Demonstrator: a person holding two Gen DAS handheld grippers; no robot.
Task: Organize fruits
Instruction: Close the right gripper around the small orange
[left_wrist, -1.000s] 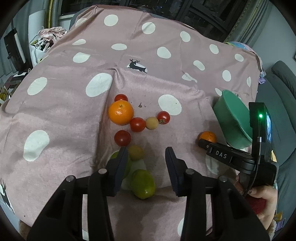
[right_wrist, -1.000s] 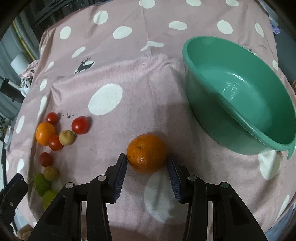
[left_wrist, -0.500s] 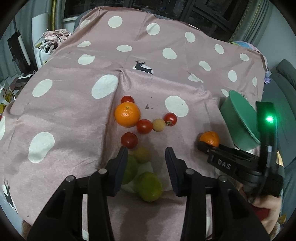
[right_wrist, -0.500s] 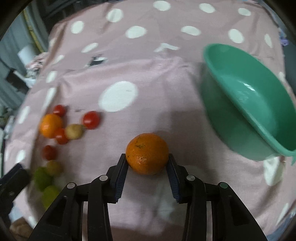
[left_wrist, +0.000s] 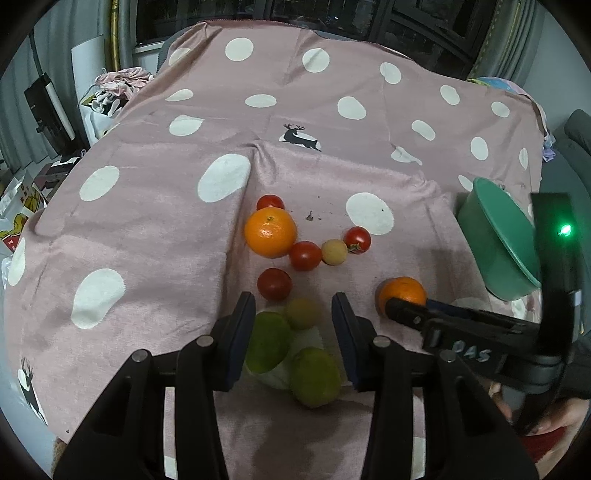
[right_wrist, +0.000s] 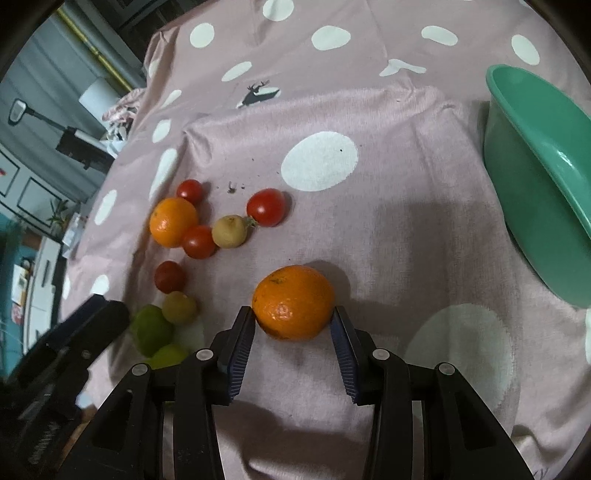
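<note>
**Left wrist view.** The left gripper (left_wrist: 293, 325) hangs over the near cluster with its jaws parted and opening slightly; nothing is pinched. Between and below the jaws lie two green fruits (left_wrist: 267, 345) and (left_wrist: 314, 376) and a small yellowish one (left_wrist: 303, 314). The left pad overlaps the first green fruit in the picture; whether it touches cannot be told. At 12 o'clock from the jaws sit a tomato (left_wrist: 274, 283), a large orange (left_wrist: 270, 232) and further tomatoes. At 3 o'clock the right gripper's finger covers part of a second orange (left_wrist: 402, 291); the green bowl (left_wrist: 495, 236) stands at 2 o'clock, on the cloth's edge. Risk: a descent here could land on three crowded fruits at once, nudging the round ones away over the soft polka-dot cloth (left_wrist: 147, 221).

**Right wrist view.** The right gripper (right_wrist: 293, 325) is clamped on the second orange (right_wrist: 293, 301), both pads pressed against its flanks. The contact lies at the pad tips, on the near half of the fruit, so on lifting the orange may squeeze forward out of the grip and roll. The bowl (right_wrist: 535, 147) is at 2 o'clock, well apart; its raised near wall could catch a low carry. The left gripper's body sits at 8 o'clock, near the green fruits, so the two tools could collide if both move inward.
</note>
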